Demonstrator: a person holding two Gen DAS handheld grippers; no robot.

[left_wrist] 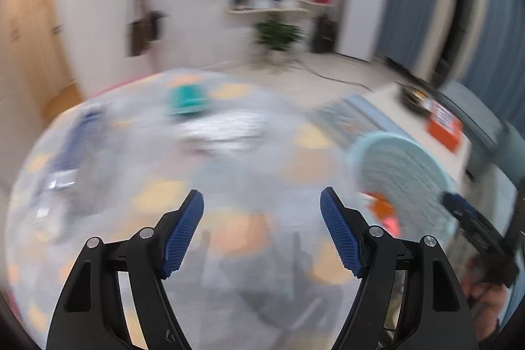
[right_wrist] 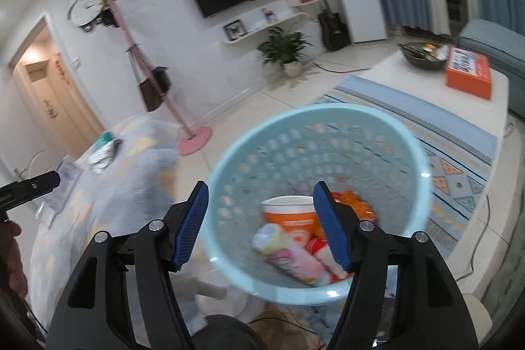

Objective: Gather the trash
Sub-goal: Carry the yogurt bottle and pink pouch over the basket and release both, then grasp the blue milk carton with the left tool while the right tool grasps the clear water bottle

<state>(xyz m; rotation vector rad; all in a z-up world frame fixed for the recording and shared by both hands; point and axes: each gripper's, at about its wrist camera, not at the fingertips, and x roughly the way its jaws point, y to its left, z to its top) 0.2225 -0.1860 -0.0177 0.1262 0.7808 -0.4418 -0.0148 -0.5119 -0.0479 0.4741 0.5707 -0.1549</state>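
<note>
Now, basket [right_wrist: 315, 202]: pale blue, holds an orange cup [right_wrist: 290, 217] and pink wrappers [right_wrist: 292, 258].
Right gripper [right_wrist: 261, 225]: jaws apart above basket.
Left gripper [left_wrist: 262, 232]: jaws apart over table [left_wrist: 229, 186].
Room: open floor [right_wrist: 279, 100] beyond basket rim.

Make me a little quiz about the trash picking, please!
1. True or false: the light blue basket already has trash inside.
2. What color is the cup in the basket?
3. Is the right gripper A) open with nothing in it, or B) squeezing a wrapper?

Key: 1 true. 2 orange. 3 A.
</note>
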